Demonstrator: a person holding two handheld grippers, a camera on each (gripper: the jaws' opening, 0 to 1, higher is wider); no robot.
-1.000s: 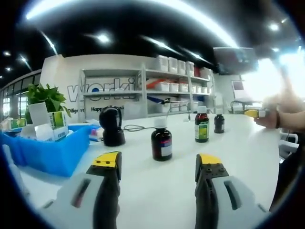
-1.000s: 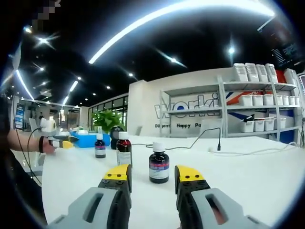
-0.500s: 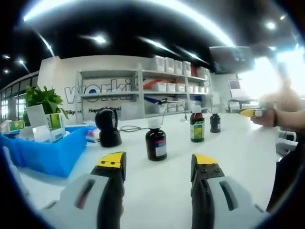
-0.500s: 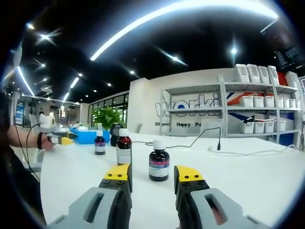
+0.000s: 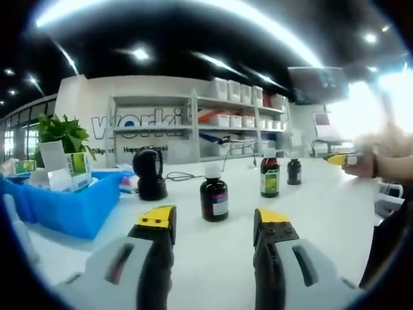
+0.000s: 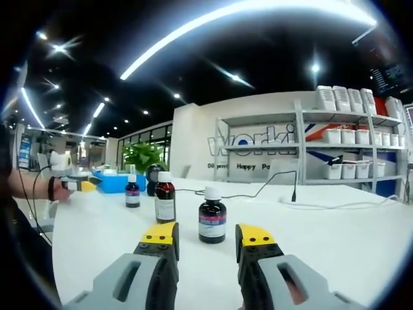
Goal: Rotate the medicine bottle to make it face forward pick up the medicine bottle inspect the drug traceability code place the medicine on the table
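Three dark medicine bottles stood upright on the white table (image 5: 335,219), long axes vertical, white caps up. In the left gripper view the nearest bottle (image 5: 213,192) sat just above frame centre, its pale label turned toward the lower right of the frame; the middle bottle (image 5: 270,175), with a green label, stood right of centre, and the far bottle (image 5: 294,170) just beyond it, further right. In the right gripper view the same row ran the other way: the nearest bottle (image 6: 212,216) was at centre with its label facing the camera, the second (image 6: 164,197) left of centre, and the smallest (image 6: 132,190) further left. The left gripper (image 5: 214,223) filled the bottom of its view, its yellow-tipped jaws spread wide, holding nothing and touching nothing; the nearest bottle stood beyond the gap between them, well clear of the tips. The right gripper (image 6: 206,234) rose from the bottom of its view, jaws likewise wide apart and empty, the nearest bottle lined up above the gap without contact. A hand (image 5: 368,161) at the right edge of the left gripper view held the other gripper's yellow tip over the table edge. A blue bin (image 5: 71,200) with boxes lay at the left, a black scanner (image 5: 150,172) beside it, a plant (image 5: 58,132) behind, and shelves (image 5: 193,123) along the back wall.
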